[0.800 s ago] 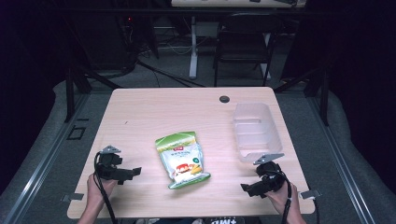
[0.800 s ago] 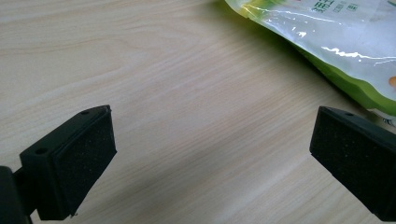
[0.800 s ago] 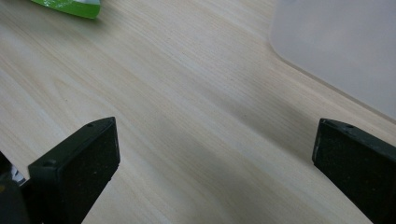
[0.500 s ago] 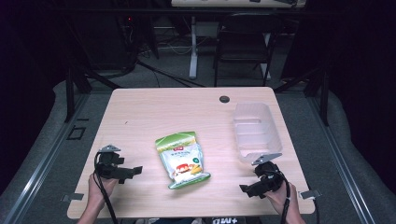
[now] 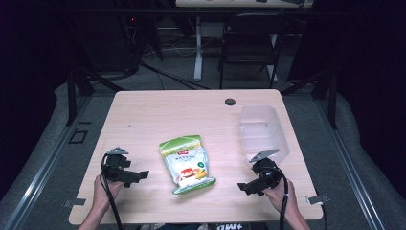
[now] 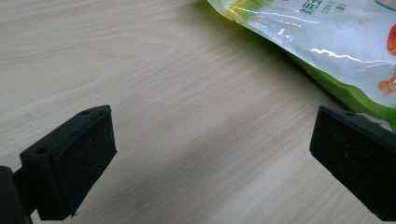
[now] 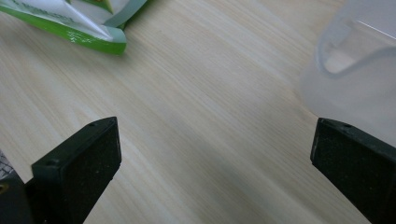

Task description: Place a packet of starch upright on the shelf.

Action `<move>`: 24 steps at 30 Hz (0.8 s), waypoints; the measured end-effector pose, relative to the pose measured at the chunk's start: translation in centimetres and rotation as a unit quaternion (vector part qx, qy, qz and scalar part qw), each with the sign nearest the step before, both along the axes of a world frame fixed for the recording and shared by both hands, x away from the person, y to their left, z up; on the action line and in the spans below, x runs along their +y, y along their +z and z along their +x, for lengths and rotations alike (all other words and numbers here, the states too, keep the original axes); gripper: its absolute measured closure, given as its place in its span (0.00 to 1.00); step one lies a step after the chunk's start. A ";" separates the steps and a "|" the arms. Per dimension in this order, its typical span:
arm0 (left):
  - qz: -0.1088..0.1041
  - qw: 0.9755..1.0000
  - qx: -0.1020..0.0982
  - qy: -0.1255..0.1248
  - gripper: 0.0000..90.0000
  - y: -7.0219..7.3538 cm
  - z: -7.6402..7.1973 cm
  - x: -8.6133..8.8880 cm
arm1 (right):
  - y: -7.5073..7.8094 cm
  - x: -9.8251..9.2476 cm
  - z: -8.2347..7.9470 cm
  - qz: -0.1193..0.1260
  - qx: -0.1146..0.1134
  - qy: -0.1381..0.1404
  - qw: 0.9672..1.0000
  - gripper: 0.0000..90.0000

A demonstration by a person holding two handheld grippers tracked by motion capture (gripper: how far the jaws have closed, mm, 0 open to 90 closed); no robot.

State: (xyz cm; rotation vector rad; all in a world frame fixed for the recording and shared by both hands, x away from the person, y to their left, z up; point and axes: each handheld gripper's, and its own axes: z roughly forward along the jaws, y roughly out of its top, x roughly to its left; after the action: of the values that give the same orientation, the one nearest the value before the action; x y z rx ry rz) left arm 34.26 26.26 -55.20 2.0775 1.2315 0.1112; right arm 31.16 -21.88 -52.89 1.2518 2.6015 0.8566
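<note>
A green and white snack bag [image 5: 186,163] lies flat in the middle of the wooden table [image 5: 158,115]. My left gripper [image 5: 141,175] rests low at the front left, pointing at the bag from a short way off. Its jaws stand wide apart over bare wood, and the bag [image 6: 336,42] fills the upper right of the left gripper view. My right gripper [image 5: 242,187] sits at the front right, also open with nothing between its jaws. In the right gripper view the bag's corner [image 7: 70,23] is at upper left and the clear tub [image 7: 359,70] at right.
A clear plastic tub [image 5: 263,132] stands near the table's right edge, just beyond my right hand. A small dark round hole [image 5: 230,101] marks the far edge of the table. A black chair [image 5: 249,48] and a desk leg stand behind the table.
</note>
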 end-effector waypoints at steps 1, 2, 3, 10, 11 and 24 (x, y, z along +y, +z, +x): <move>0.000 1.000 -0.002 0.001 0.00 -0.1 0.1 -0.1 | 0.0 0.2 0.0 -0.001 -0.001 0.004 1.000 0.02; 0.003 1.000 -0.002 -0.003 0.00 -0.1 0.1 -0.1 | -0.1 0.5 0.0 0.001 -0.001 0.004 1.000 0.02; 0.002 1.000 -0.001 -0.003 0.00 -0.1 0.2 -0.2 | -0.1 0.6 0.0 -0.007 0.000 0.012 1.000 0.02; 0.001 1.000 -0.005 -0.007 0.00 0.0 0.1 -0.4 | 0.4 1.4 0.4 0.007 -0.003 0.019 1.000 0.03; 0.001 1.000 -0.005 -0.008 0.00 0.1 0.1 -0.4 | 0.4 1.6 0.5 0.007 -0.002 0.019 1.000 0.03; 0.011 1.000 -0.004 -0.022 0.00 0.1 0.1 -1.0 | 1.6 4.1 2.5 0.020 -0.010 0.037 0.999 0.03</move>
State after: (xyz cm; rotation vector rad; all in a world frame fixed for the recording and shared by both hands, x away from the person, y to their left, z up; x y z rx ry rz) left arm 34.35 25.28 -55.08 2.1196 1.1851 0.1124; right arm 33.69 -17.82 -51.33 1.1561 2.6418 0.9332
